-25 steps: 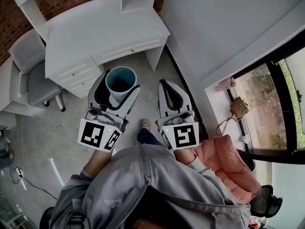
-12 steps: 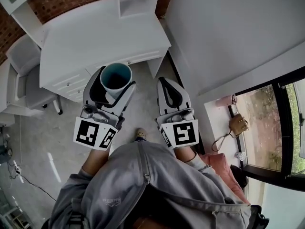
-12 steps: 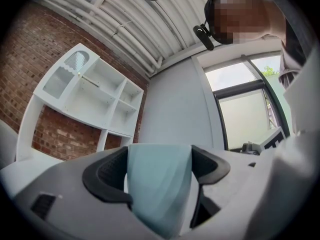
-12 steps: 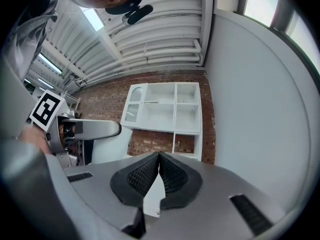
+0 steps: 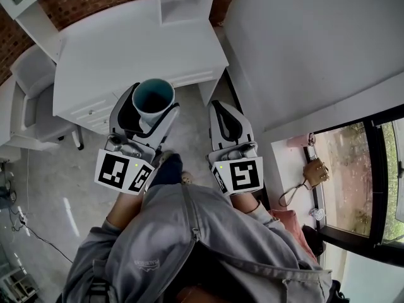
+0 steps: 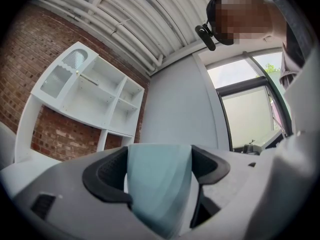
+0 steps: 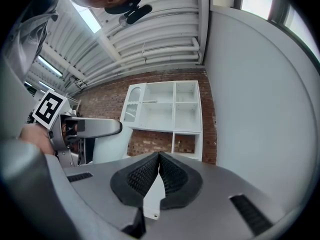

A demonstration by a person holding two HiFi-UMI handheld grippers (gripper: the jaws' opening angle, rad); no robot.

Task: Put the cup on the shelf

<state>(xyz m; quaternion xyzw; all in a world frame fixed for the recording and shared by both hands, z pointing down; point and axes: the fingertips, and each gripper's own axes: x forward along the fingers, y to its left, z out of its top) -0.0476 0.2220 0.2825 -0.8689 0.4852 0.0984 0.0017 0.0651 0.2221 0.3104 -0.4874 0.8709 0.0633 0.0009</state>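
Note:
A pale blue cup (image 5: pixel 154 98) stands upright, its mouth up, between the black pads of my left gripper (image 5: pixel 151 105), which is shut on it. In the left gripper view the cup (image 6: pixel 159 184) fills the gap between the pads, with the white shelf unit (image 6: pixel 95 99) ahead on the brick wall. My right gripper (image 5: pixel 222 113) is beside it, shut with nothing in it; its pads (image 7: pixel 172 176) meet. The shelf unit (image 7: pixel 172 111) also shows in the right gripper view. Both grippers hover at the front edge of the white desk (image 5: pixel 139 49).
The shelf unit's base (image 5: pixel 184 2) stands at the back of the desk. A grey chair (image 5: pixel 35 100) is at the left. A grey wall (image 5: pixel 303 43) runs along the right, and a window (image 5: pixel 372 169) is lower right. The person's shoe (image 5: pixel 169 168) is on the floor between the grippers.
Both grippers have moved forward toward the desk, the left one carrying the cup. The cup now sits at the desk's front edge. The person's foot has stepped forward.

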